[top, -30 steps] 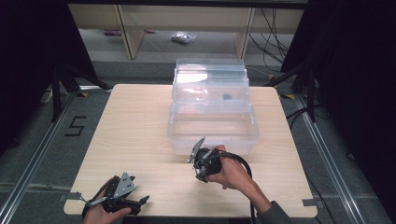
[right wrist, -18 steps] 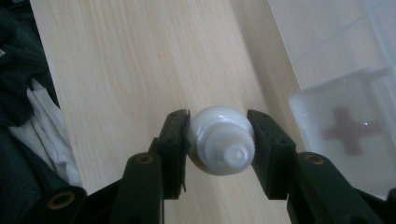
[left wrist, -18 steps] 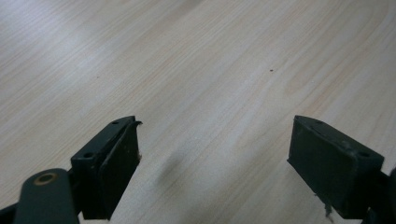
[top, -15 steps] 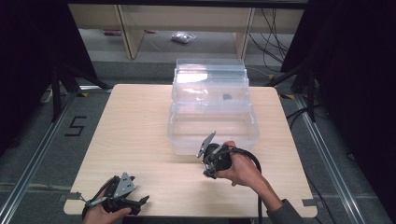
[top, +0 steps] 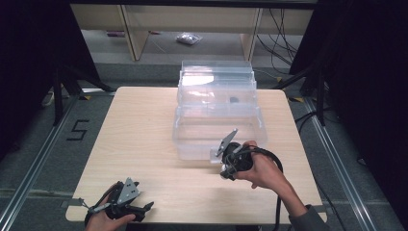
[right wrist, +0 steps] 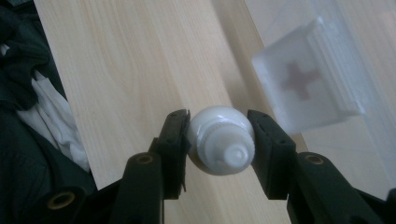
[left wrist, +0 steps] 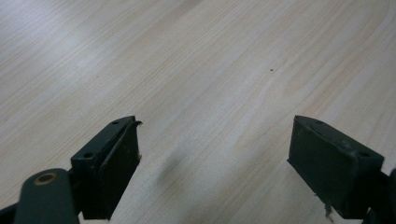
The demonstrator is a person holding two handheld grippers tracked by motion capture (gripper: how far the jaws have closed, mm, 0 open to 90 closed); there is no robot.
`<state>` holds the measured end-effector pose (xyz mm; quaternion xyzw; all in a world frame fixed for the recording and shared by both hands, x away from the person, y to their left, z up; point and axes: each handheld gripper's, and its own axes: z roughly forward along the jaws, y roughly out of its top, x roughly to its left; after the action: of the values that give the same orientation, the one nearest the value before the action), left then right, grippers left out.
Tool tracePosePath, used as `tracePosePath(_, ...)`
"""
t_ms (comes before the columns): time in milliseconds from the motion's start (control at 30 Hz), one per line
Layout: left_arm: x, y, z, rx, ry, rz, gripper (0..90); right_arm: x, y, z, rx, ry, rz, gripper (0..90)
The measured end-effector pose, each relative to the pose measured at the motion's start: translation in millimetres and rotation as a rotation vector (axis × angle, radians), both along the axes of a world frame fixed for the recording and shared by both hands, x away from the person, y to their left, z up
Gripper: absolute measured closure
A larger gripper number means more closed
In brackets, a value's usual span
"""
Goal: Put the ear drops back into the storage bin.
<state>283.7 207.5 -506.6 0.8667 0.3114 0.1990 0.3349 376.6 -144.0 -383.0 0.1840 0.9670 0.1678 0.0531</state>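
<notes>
Right gripper view: right gripper (right wrist: 219,144) jaws clamp small white round plastic bottle (right wrist: 220,140), ribbed cap and nozzle facing camera; high view hides bottle behind hand. Same view: faded red cross (right wrist: 299,80) on frosted latch (right wrist: 306,77) of clear plastic tiered storage box (top: 217,108). Floor marking "5" (top: 78,130) beside light wooden table (top: 144,125). Right hand (top: 262,168) raised just before box front. Left gripper (top: 126,204) low at near table edge, jaws spread wide over bare wood.
</notes>
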Motion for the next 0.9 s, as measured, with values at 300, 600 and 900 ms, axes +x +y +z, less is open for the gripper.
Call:
tracePosePath(300, 0.0, -0.2, -0.2, -0.001, 0.001, 0.002, 15.8, 5.7, -19.4, 15.3, -0.003, -0.004, -0.048, 60.3)
tracePosePath(600, 0.1, -0.1, -0.3, 0.000, 0.001, 0.000, 15.7, 18.2, -34.6, 30.0, 0.000, -0.025, -0.111, 60.4)
tracePosePath(900, -0.1, -0.1, -0.2, -0.003, 0.002, 0.001, 15.7, 33.8, -47.8, 42.0, 0.003, -0.036, -0.160, 60.4)
